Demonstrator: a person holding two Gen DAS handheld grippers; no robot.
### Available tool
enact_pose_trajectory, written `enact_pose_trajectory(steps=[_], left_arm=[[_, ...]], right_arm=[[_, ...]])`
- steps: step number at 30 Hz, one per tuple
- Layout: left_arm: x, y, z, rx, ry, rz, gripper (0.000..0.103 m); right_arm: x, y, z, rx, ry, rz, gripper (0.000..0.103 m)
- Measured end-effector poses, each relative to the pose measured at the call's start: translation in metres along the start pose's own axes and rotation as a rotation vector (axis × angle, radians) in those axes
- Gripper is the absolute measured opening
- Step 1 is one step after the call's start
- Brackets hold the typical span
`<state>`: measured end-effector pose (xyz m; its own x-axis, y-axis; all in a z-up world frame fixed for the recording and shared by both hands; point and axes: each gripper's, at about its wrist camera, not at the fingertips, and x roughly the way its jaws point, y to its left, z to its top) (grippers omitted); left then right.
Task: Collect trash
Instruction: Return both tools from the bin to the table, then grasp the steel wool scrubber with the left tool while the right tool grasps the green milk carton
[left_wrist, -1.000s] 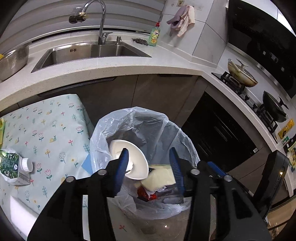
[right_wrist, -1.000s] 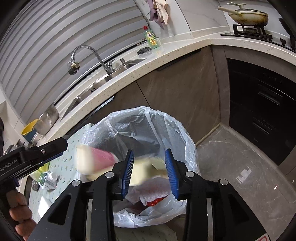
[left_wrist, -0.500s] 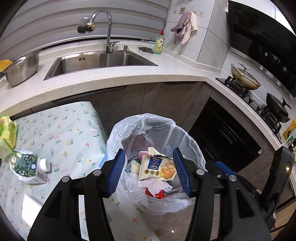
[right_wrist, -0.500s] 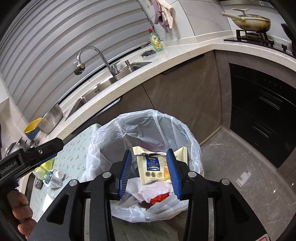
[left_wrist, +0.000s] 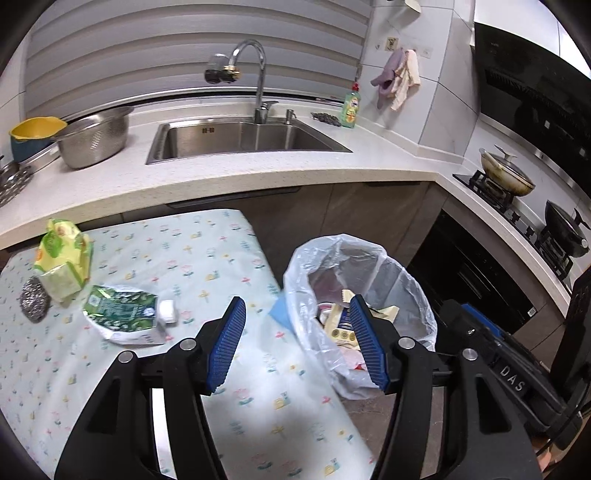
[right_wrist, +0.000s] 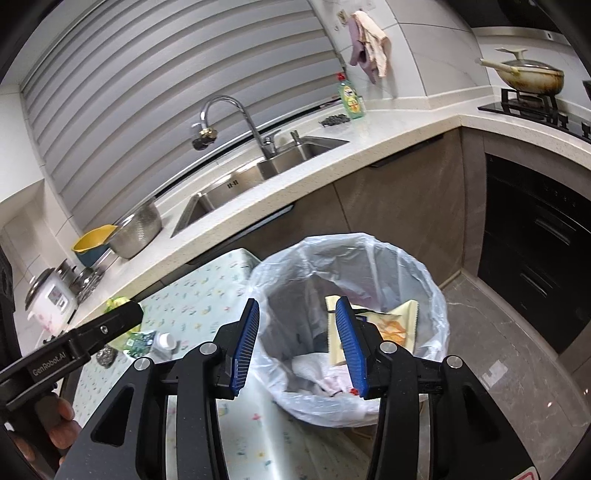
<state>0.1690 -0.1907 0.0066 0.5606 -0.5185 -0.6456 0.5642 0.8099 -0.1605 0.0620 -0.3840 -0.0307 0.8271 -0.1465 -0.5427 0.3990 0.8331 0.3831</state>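
Presently: left tool (left_wrist: 295, 343) and right tool (right_wrist: 297, 345) both spread and holding nothing, above the lined trash bin (right_wrist: 424, 280) containing wrappers (right_wrist: 395, 321), right of the floral tabletop (left_wrist: 207, 254), where a green carton (left_wrist: 122, 314), a yellow-green bag (left_wrist: 62, 258) and a steel scourer (left_wrist: 34, 301) lie at left.

Bright, even light; strong fisheye bending and dark corners

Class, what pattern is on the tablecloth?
Small flowers and snails on pale mint; the tablecloth shows best in the left wrist view.
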Motion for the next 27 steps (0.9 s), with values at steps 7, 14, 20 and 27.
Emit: enact_pose_trajectory(steps=[7, 14, 20, 27], left_arm=[[-0.030, 0.038, -0.004, -0.035, -0.029, 0.052, 0.058], [-0.055, 0.082, -0.011, -0.081, -0.051, 0.107, 0.059], [-0.075, 0.123, -0.017, -0.124, -0.065, 0.160, 0.059], [-0.093, 0.169, -0.030, -0.179, -0.071, 0.226, 0.066]], right_arm=[[-0.009, 0.044, -0.002, -0.047, -0.005, 0.039, 0.043], [-0.009, 0.090, -0.009, -0.097, 0.008, 0.079, 0.044], [-0.002, 0.129, -0.021, -0.135, 0.028, 0.109, 0.047], [0.008, 0.171, -0.036, -0.171, 0.054, 0.141, 0.054]])
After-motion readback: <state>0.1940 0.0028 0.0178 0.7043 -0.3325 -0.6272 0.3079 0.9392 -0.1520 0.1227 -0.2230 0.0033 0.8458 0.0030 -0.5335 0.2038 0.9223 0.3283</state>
